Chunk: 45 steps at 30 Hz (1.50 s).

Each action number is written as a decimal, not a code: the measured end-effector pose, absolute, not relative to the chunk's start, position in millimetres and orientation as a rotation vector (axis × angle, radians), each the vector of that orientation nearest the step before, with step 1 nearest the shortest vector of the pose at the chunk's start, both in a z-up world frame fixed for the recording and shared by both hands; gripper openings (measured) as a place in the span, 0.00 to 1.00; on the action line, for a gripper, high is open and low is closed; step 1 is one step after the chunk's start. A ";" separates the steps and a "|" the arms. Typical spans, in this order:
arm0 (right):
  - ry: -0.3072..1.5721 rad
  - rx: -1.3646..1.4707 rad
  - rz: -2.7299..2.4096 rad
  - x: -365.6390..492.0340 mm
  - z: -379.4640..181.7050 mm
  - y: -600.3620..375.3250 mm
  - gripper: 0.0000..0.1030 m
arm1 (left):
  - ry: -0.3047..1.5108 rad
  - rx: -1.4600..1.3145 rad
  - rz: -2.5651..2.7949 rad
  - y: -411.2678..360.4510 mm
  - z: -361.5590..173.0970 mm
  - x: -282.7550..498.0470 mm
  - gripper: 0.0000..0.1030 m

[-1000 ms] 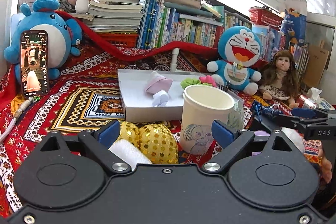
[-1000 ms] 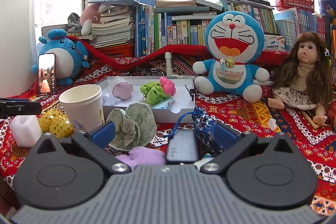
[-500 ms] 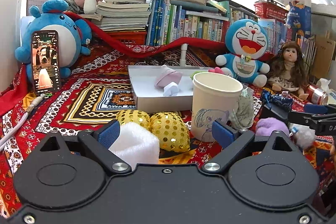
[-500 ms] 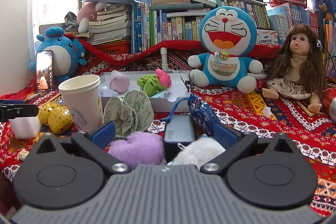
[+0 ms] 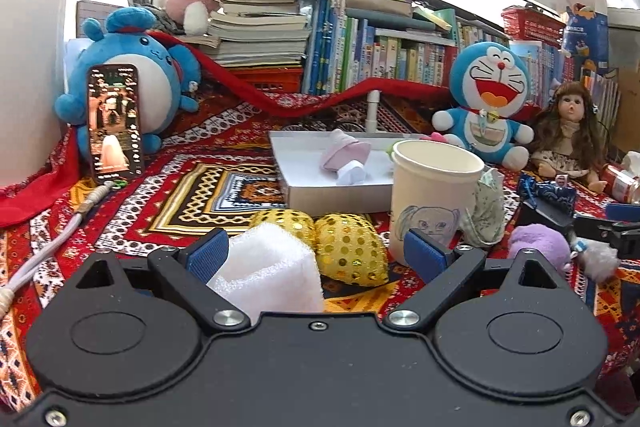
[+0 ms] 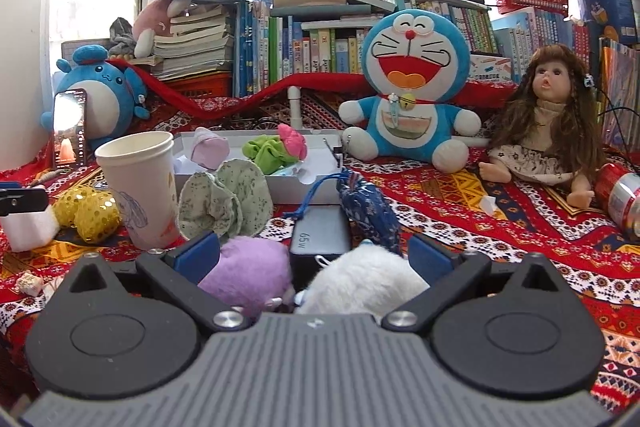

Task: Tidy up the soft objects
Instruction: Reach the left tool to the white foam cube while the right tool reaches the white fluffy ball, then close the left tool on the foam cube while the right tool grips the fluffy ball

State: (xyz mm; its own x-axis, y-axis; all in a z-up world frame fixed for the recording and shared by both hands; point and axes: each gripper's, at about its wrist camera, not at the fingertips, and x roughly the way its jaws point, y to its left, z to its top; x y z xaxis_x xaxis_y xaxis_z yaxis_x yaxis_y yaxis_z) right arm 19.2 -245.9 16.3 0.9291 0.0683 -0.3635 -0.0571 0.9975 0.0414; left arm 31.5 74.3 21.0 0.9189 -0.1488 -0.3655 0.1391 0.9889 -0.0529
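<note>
approach step: left gripper [image 5: 316, 247] fingers wide around the white foam block [image 5: 266, 267]; right gripper [image 6: 314, 253] wide. next, close and lift gently.

My left gripper's body hides the near side of the foam block [image 5: 272, 267]. My right gripper's body covers the lower parts of the purple plush [image 6: 248, 273] and white plush [image 6: 364, 281]. The cup [image 6: 138, 183] masks part of the tray [image 6: 256, 183]. The can [image 6: 620, 199] is cut by the edge.
</note>
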 end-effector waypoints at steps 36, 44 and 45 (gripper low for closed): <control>0.415 0.091 -0.043 1.1 -3.3 -270.9 0.98 | 0.419 -0.080 0.003 74.0 -0.9 33.6 0.91; 0.425 0.078 -0.039 6.8 -5.7 -265.5 0.98 | 0.425 -0.086 0.008 74.2 -3.1 35.3 0.91; 0.426 0.079 -0.040 7.4 -5.8 -265.2 0.98 | 0.426 -0.088 0.008 74.0 -3.4 35.7 0.90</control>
State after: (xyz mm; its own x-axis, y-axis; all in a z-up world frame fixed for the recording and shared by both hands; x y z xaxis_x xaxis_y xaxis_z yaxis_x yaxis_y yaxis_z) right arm 7.4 -265.2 -5.8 0.9099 -0.0218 -0.4143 0.0549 0.9962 0.0682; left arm 35.7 74.0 -3.4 0.9107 -0.0109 -0.4130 -0.0260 0.9961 -0.0837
